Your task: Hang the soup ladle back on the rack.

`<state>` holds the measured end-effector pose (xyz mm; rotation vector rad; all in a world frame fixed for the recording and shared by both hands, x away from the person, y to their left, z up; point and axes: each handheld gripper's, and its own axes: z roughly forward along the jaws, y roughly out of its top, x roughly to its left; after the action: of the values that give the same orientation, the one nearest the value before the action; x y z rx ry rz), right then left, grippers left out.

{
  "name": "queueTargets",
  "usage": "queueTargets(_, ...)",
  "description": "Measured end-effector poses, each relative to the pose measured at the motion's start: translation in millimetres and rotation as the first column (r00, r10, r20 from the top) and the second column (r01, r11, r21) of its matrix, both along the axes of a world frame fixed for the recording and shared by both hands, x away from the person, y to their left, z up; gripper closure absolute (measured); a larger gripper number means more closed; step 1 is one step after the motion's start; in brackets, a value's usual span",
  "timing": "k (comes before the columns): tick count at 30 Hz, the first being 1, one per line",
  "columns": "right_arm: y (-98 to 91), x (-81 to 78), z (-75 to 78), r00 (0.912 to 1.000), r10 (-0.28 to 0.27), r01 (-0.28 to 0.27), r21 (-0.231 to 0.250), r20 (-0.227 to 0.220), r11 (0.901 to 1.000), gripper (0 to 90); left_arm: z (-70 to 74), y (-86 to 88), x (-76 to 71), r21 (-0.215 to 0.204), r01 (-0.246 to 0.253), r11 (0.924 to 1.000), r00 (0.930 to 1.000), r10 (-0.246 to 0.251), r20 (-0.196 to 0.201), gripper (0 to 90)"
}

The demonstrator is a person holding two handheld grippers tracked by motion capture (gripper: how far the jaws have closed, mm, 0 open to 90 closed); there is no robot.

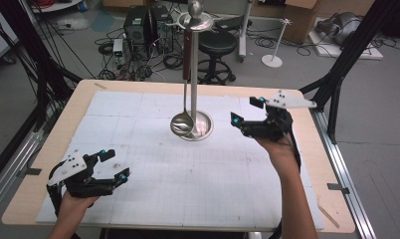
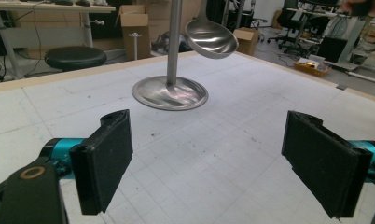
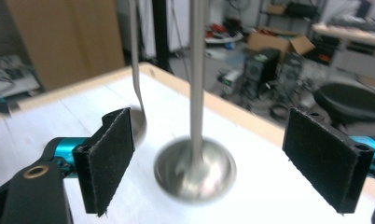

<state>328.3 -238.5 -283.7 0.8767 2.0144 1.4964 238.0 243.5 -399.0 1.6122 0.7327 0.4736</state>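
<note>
Nearest to us, at about seven o'clock on the table [image 1: 49, 164], we see the left gripper [image 1: 114, 166] held low over the white gridded mat [image 1: 198, 179], its jaws spread wide with nothing between them. In the left gripper view the same black pads [image 2: 106, 158] frame bare mat, and beyond them stands the steel stand.

Further out, at about two o'clock from the table's middle, the right gripper [image 1: 246, 110] hovers just beside the stand, its jaws wide apart and holding nothing. No earlier picture lets us compare. In the right gripper view the pole [image 3: 196, 74] rises between the two pads without touching either.

At twelve o'clock, the stand's round base [image 1: 204, 130] sits on the mat, and the ladle [image 1: 182, 122] hangs from the top ring [image 1: 197, 21], its bowl low beside the base at nine o'clock of the pole. Nothing blocks either gripper's way to it.

Beyond the table we see a black stool [image 1: 217, 50], computer cases [image 1: 138, 25], loose cables and cardboard boxes [image 1: 300, 15]. We can read no writing or labels anywhere.
</note>
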Motion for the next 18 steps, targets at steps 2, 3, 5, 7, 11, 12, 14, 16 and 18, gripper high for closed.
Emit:
queueTargets(2,-7.7,-13.1,-14.5,0.9994,-0.032,0.032,-0.018,-0.008,0.9993,15.9,-0.2,0.3,-0.2,-0.010,0.001,1.0000,0.9999,-0.001,0.012,16.7)
queueTargets(3,-12.0,-20.4,-22.0,0.9987,-0.050,0.049,-0.020,-0.014,0.9986,15.9,-0.3,0.3,-0.1,-0.012,-0.004,0.9999,0.9997,0.004,0.023,16.6)
queueTargets(5,-21.1,-35.0,-37.3,0.9967,-0.080,0.080,-0.011,-0.017,0.9968,15.9,-0.5,0.6,0.0,-0.013,-0.007,0.9999,0.9996,0.007,0.029,16.1)
queueTargets(7,-29.3,-49.5,-52.5,0.9935,-0.111,0.111,-0.010,-0.023,0.9937,15.9,-0.9,0.8,-0.1,-0.007,-0.009,0.9999,0.9995,0.009,0.031,16.2)
queueTargets(11,-41.4,-75.8,-75.9,0.9843,-0.172,0.172,-0.004,-0.039,0.9851,15.9,-1.4,0.5,-0.2,-0.008,-0.016,0.9998,0.9994,0.016,0.031,16.1)
queueTargets(12,-43.2,-80.4,-79.2,0.9828,-0.182,0.182,-0.009,-0.031,0.9833,15.9,-1.5,0.5,-0.2,-0.011,-0.018,0.9998,0.9993,0.019,0.032,16.1)
queueTargets(14,-46.8,-93.6,-87.4,0.9758,-0.217,0.217,-0.010,-0.030,0.9762,15.9,-1.7,0.0,-0.6,-0.011,-0.021,0.9997,0.9992,0.022,0.034,16.1)
queueTargets(16,-49.0,-102.1,-93.0,0.9713,-0.235,0.235,-0.015,-0.035,0.9719,15.9,-2.2,-1.1,-0.9,-0.004,-0.023,0.9997,0.9991,0.023,0.036,16.1)
queueTargets(18,-51.0,-109.0,-94.9,0.9683,-0.246,0.246,-0.015,-0.042,0.9692,15.9,-2.2,-1.7,-1.7,0.000,-0.019,0.9998,0.9990,0.019,0.040,16.1)
